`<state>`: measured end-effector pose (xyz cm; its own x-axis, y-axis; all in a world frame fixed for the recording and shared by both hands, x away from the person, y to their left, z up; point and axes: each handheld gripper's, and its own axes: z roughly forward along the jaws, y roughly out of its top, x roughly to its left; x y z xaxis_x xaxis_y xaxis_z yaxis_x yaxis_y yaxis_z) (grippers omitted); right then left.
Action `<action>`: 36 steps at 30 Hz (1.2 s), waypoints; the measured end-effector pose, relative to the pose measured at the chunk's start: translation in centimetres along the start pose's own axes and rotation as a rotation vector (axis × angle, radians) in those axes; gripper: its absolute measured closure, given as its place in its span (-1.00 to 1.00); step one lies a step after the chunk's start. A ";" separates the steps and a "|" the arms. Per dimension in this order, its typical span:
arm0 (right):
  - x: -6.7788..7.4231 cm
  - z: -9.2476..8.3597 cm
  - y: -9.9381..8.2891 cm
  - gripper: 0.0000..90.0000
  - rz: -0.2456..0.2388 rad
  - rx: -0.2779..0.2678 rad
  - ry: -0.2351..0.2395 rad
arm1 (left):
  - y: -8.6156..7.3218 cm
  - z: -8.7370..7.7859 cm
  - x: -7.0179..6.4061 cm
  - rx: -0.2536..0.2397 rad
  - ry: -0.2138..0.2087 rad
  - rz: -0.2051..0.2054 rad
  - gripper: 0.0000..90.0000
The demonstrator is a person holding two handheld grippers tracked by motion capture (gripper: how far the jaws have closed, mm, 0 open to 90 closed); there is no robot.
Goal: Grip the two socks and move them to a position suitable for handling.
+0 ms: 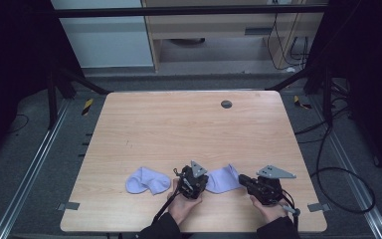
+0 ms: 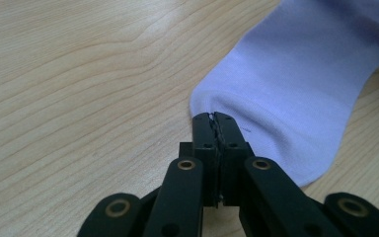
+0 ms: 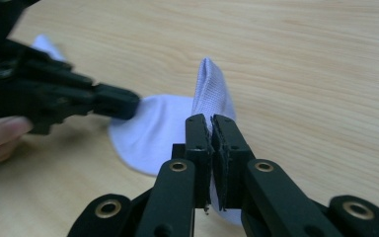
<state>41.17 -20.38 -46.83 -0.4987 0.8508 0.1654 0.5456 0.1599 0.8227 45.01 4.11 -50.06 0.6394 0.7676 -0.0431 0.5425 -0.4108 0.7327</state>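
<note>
Looking down from the high view: wooden table (image 1: 189, 129), two lavender socks at its near edge. Left sock (image 1: 146, 180) lies alone, just beside the left gripper (image 1: 191, 182). Right sock (image 1: 223, 179) sits between the left gripper and the right gripper (image 1: 251, 181), touched by both. Small dark round grommet (image 1: 226, 104) near the far edge, well apart. Cables (image 1: 328, 149) on the floor to the right.

Left gripper view: left gripper (image 2: 214, 118) clenched at the rim of the right sock (image 2: 296, 94), jaws pressed together on the fabric edge; bare wood to the left.

Right gripper view: right gripper (image 3: 210, 121) clamped on the right sock (image 3: 168, 128), a fold standing up between the jaws. Left gripper (image 3: 113, 101) blocks the sock's far end, held by a hand (image 3: 0, 136); a scrap of the left sock (image 3: 47, 45) behind it.
</note>
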 end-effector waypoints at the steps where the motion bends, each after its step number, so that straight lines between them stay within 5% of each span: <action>1: -0.2 0.1 0.0 0.92 0.007 0.001 -0.020 | 0.0 0.0 0.0 0.000 0.000 -0.002 0.96; 12: -1.0 0.1 0.0 0.82 0.000 0.064 -0.202 | 0.3 0.2 0.2 -0.016 -0.005 0.000 0.92; 19: -1.8 -0.3 -0.2 0.40 -0.021 0.024 -0.290 | 0.8 -1.1 0.9 -0.050 0.009 -0.004 0.48; 29: -2.4 -1.3 0.1 0.16 0.006 -0.026 -0.274 | 1.9 -4.3 3.0 -0.104 -0.039 -0.023 -0.06; 36: -1.8 -1.3 0.5 0.04 -0.005 -0.036 -0.226 | 1.5 -7.2 5.2 -0.118 0.006 -0.005 -0.22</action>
<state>41.52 -22.49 -45.99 -0.3357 0.9412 0.0381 0.5169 0.1502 0.8427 45.30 11.02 -44.30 0.6333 0.7727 -0.0432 0.4779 -0.3466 0.8072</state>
